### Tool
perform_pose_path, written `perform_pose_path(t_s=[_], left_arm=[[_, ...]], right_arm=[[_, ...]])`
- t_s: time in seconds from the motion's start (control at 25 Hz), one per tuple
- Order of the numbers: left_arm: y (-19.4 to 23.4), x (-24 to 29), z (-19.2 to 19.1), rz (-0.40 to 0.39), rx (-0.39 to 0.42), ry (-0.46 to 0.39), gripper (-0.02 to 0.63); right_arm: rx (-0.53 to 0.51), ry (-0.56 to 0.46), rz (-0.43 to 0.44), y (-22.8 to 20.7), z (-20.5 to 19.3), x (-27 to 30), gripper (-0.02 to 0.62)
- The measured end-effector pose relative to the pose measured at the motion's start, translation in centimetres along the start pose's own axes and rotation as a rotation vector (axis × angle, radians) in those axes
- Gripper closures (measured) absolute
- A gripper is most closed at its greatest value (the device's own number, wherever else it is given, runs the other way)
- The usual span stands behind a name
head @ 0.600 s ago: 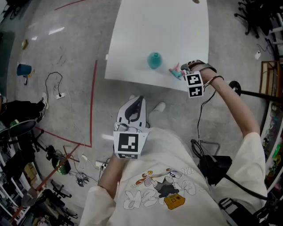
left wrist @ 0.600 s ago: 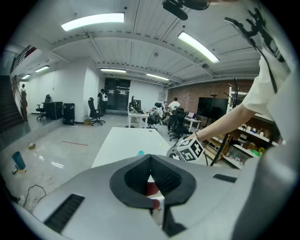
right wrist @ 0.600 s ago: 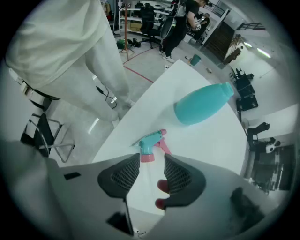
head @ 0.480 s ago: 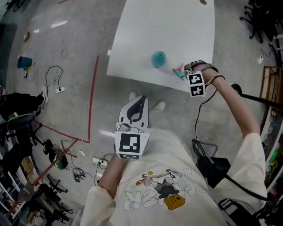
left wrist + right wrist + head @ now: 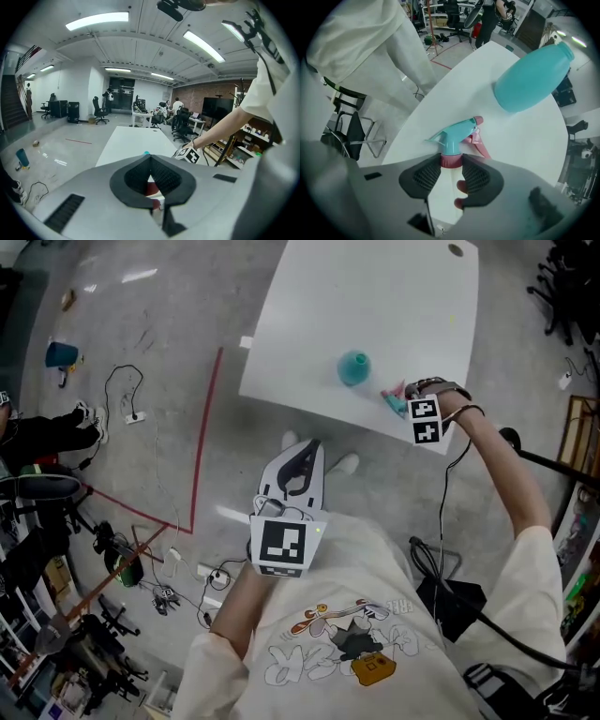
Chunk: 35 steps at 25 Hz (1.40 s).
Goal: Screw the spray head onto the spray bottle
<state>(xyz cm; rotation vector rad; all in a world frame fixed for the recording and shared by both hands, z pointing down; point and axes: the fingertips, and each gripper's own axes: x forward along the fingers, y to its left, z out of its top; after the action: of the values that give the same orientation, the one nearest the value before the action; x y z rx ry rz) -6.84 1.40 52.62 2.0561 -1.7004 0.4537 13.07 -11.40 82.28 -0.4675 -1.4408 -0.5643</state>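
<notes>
only the right gripper view shows us right gripper (image 5: 451,161) clamped on spray head (image 5: 457,133) at its pink collar, on the table (image 5: 525,140). left gripper (image 5: 150,161) closed, empty. we count one spray bottle (image 5: 529,79), one head.

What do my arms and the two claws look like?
The left claw and right claw are pale grey shells with black ribbed pads. Each carries a white cube with black square markers. The arms come out of a cream short-sleeved T-shirt with a cartoon print. A dark strap circles the right wrist, and a black cable trails below it.
</notes>
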Motion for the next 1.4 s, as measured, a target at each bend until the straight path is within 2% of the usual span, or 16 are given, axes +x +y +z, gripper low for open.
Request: perform_pose_path(t_s=[0.16, 0.4, 0.56, 0.6, 0.68, 0.76, 0.92, 1.08, 1.2, 1.4], left_arm=[[-0.1, 0.8, -0.7, -0.016, 0.028, 0.004, 0.607], [1.4, 4.2, 0.2, -0.062, 0.069, -0.002, 0.607], [2.9, 8.9, 0.5, -0.09, 0.154, -0.031, 0.607], [2.8, 10.3, 0.2, -0.109, 0.182, -0.026, 0.512], [3.1, 13.3, -1.1, -0.122, 0.246, -0.003, 0.386], [3.6, 16.1, -3.1, -0.145, 0.298, 0.036, 0.33], [4.0, 21.2, -6.5, -0.219, 0.358, 0.091, 0.328], [3.4, 25.8, -8.8, -0.259, 0.364, 0.105, 0.326], [2.1, 27.9, -9.1, -0.295, 0.357, 0.09, 0.306], [1.0, 29.5, -9.3, -0.326, 0.339, 0.037, 0.29]], right_arm=[[0.05, -0.04, -0.009, 0.4, 0.6, 0.5, 0.454], [0.227, -0.143, -0.077, -1.4, 0.7, -3.9, 0.454], [0.309, -0.175, -0.114, -2.2, -0.1, -6.1, 0.454], [0.332, -0.177, -0.122, -2.1, -0.6, -6.4, 0.454], [0.384, -0.178, -0.133, -1.8, -1.4, -6.8, 0.454], [0.449, -0.193, -0.143, -1.7, -1.5, -7.1, 0.454], [0.561, -0.222, -0.157, -2.0, -0.9, -8.0, 0.454], [0.668, -0.248, -0.16, -1.9, -1.1, -8.4, 0.454], [0.73, -0.256, -0.154, -1.2, -1.7, -8.4, 0.454], [0.775, -0.255, -0.135, 0.1, -1.3, -7.6, 0.454]])
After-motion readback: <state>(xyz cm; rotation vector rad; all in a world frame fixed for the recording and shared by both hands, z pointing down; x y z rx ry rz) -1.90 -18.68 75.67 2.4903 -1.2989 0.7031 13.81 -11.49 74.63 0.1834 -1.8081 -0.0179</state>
